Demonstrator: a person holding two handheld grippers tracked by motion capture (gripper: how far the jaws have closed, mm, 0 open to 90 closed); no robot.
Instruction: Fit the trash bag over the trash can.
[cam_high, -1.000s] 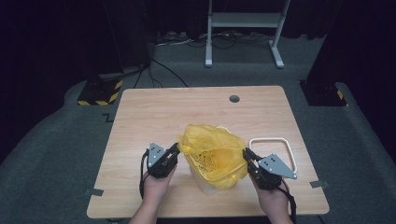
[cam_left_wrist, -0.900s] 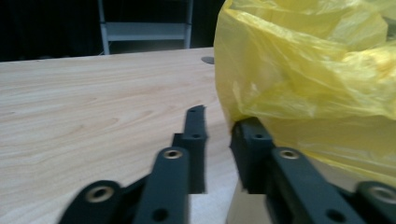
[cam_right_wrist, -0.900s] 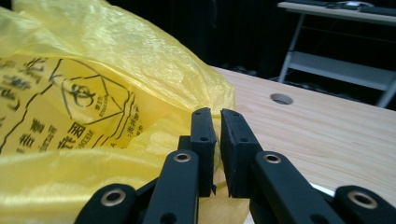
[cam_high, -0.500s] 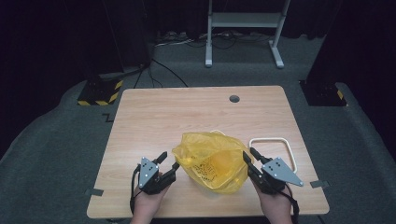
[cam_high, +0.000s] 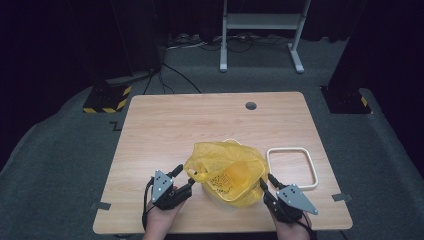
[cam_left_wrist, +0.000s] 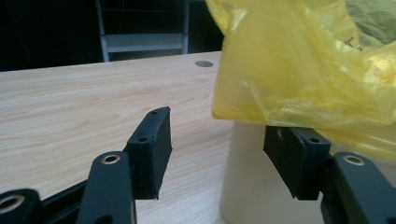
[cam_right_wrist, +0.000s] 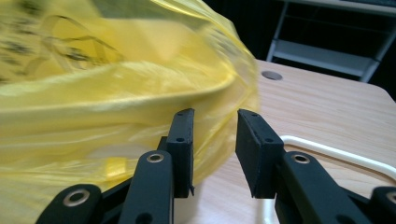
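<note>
A yellow plastic bag (cam_high: 227, 172) with black print lies slack over a white container (cam_left_wrist: 252, 186) near the table's front. My left gripper (cam_high: 184, 178) stands open just left of the bag. In the left gripper view its jaws (cam_left_wrist: 219, 135) have just been opening; only the bag's lower edge hangs over the right pad. My right gripper (cam_high: 266, 181) is open at the bag's right side and has also just been opening. In the right gripper view (cam_right_wrist: 215, 122) the bag's bulge (cam_right_wrist: 116, 93) sits just beyond the gap, and the pads do not press on it.
A white rectangular frame (cam_high: 292, 167) lies flat on the wooden table (cam_high: 200, 125) right of the bag, close to my right gripper. A round hole (cam_high: 251, 105) sits near the far edge. Cables and a metal stand are on the floor beyond.
Both grippers let go of the bag's rim and opened. The bag sank and settled over the container. Both hands drew back toward the table's front edge.
</note>
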